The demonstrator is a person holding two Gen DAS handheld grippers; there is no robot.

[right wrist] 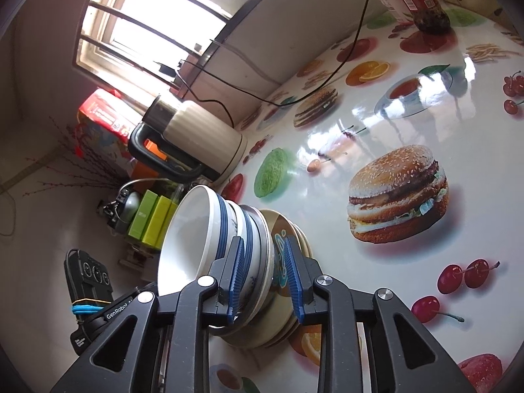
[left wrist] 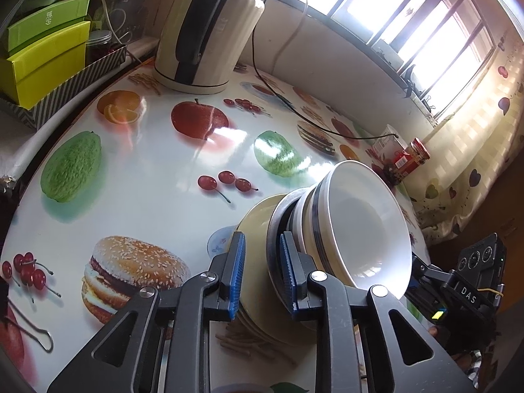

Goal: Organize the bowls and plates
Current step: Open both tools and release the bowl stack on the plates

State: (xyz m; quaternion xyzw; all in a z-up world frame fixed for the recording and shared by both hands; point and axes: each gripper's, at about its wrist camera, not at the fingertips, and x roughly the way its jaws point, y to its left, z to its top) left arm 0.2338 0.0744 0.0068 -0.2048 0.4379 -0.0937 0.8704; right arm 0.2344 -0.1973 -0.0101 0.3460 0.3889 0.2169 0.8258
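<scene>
Black angular linkage arms with triangular cutouts and silver round screws on the left gripper point(left wrist: 262, 271). Ribbed blue pads point(right wrist: 237, 278) on the right gripper point(right wrist: 263, 278); white "GenRobot" lettering, blue band beside them.

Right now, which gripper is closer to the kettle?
Left, probably. The left gripper is on the side of the dish stack toward the kettle; the right gripper is on the stack's other side, farther away.
</scene>
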